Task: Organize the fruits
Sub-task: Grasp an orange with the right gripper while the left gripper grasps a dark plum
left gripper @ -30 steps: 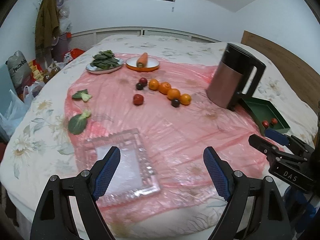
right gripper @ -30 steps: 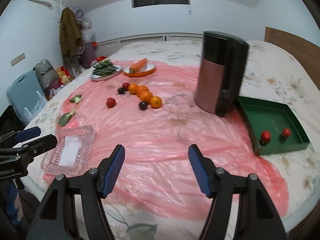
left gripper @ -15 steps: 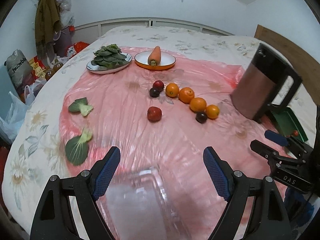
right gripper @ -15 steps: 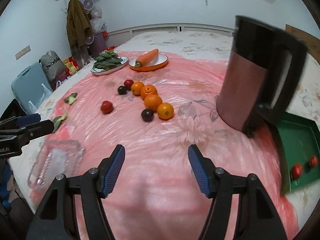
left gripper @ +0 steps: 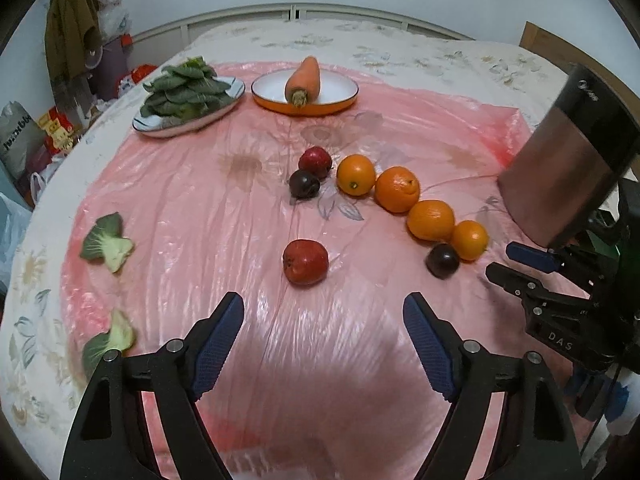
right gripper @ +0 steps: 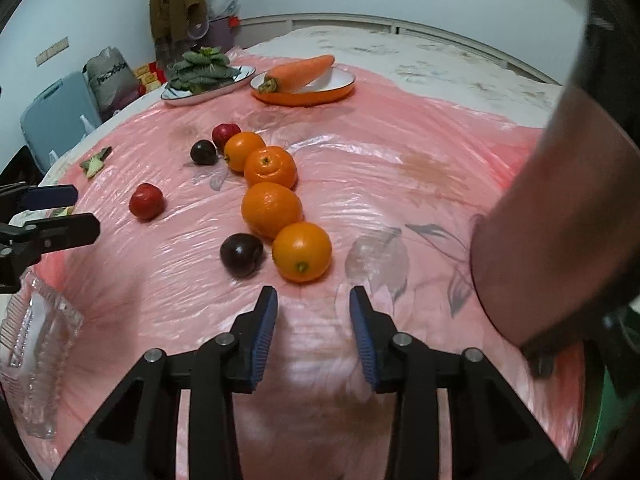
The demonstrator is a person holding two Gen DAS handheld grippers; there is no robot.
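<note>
Several oranges lie in a row on the pink plastic sheet (left gripper: 200,184); the nearest orange (right gripper: 302,252) sits just ahead of my right gripper (right gripper: 313,320), which is open and empty. A dark plum (right gripper: 242,255) lies beside that orange. A red fruit (left gripper: 305,262) lies just ahead of my left gripper (left gripper: 323,336), which is open and empty. Another red fruit (left gripper: 315,161) and a dark plum (left gripper: 304,184) lie farther back. The right gripper also shows in the left wrist view (left gripper: 520,264).
A brown kettle (left gripper: 568,172) stands at the right. A carrot on an orange plate (left gripper: 306,88) and a plate of greens (left gripper: 188,100) stand at the back. Loose green leaves (left gripper: 108,242) lie at the left. A glass tray (right gripper: 36,344) sits near the front left edge.
Both grippers have moved forward and lower toward the fruit. The right gripper's jaws have narrowed. The glass tray has dropped out of the left wrist view.
</note>
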